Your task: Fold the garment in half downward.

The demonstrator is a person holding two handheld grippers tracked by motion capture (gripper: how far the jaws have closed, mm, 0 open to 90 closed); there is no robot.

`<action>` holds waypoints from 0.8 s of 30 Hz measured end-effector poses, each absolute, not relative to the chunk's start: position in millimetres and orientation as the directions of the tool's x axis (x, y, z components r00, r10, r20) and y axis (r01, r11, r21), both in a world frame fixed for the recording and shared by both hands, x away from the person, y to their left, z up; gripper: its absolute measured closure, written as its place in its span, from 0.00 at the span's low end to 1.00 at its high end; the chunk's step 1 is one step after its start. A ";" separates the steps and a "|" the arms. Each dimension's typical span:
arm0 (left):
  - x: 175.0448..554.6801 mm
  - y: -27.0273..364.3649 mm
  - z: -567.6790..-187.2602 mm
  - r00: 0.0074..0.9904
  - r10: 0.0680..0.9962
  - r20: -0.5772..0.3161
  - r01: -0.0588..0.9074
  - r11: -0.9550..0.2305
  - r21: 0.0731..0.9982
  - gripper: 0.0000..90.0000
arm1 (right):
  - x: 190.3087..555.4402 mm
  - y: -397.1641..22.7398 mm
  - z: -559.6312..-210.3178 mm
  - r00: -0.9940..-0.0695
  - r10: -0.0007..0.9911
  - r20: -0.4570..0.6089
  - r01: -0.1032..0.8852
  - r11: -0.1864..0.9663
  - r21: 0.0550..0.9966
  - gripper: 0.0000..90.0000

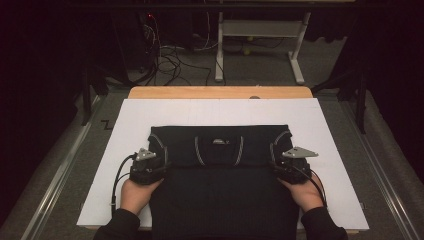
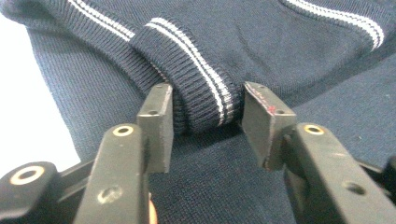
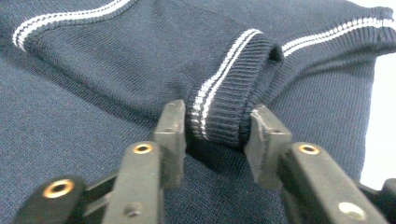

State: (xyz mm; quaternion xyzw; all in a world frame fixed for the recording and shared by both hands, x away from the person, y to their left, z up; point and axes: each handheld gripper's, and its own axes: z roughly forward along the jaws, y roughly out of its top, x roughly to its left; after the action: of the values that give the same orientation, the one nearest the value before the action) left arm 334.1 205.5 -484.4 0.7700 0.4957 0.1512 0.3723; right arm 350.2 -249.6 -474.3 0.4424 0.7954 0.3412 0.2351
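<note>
A white board (image 1: 220,112) covers most of a wooden table (image 1: 220,92), and on it lies a dark navy knitted sweater (image 1: 220,195), partly folded, its body running from the middle of the board down to the near edge between the person's forearms. The collar with its small label faces up at the centre of the far fold, and pale double stripes mark the neckline and the cuffs.

On each side of the sweater a sleeve is folded in, so that its ribbed, striped end lies on the body. The left cuff (image 2: 201,100) sits at the sweater's left edge, the right cuff (image 3: 229,102) at its right edge.

The left hand (image 1: 134,194) brings the left gripper (image 1: 150,162) onto the left cuff. In the left gripper view, the two black jaws stand on either side of the ribbed band, pads pressed against the knit, so the tongs are clenched on that cuff. The right hand (image 1: 305,192) does the same with the right gripper (image 1: 290,165): in the right gripper view its pads squeeze the right cuff from both flanks, the ribbing bulging up between them.
</note>
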 end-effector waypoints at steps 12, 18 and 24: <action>325.7 205.4 -467.4 0.480 0.866 -0.140 0.607 -0.213 0.766 0.81 | 342.6 -252.9 -461.7 -0.505 0.860 -0.080 0.479 0.356 0.802 0.83; 312.2 204.6 -456.4 0.506 0.852 -0.136 0.575 -0.216 0.789 0.81 | 331.2 -256.9 -453.5 -0.523 0.847 -0.095 0.440 0.364 0.821 0.83; 298.2 208.0 -454.4 0.528 0.839 -0.133 0.572 -0.236 0.785 0.81 | 313.0 -262.7 -452.7 -0.548 0.831 -0.098 0.432 0.381 0.818 0.83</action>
State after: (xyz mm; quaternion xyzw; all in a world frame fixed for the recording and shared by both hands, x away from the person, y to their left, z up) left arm 298.2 208.0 -454.4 0.7695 0.4584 0.1606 0.4147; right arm 313.0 -262.7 -452.7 0.3994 0.7900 0.3872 0.2576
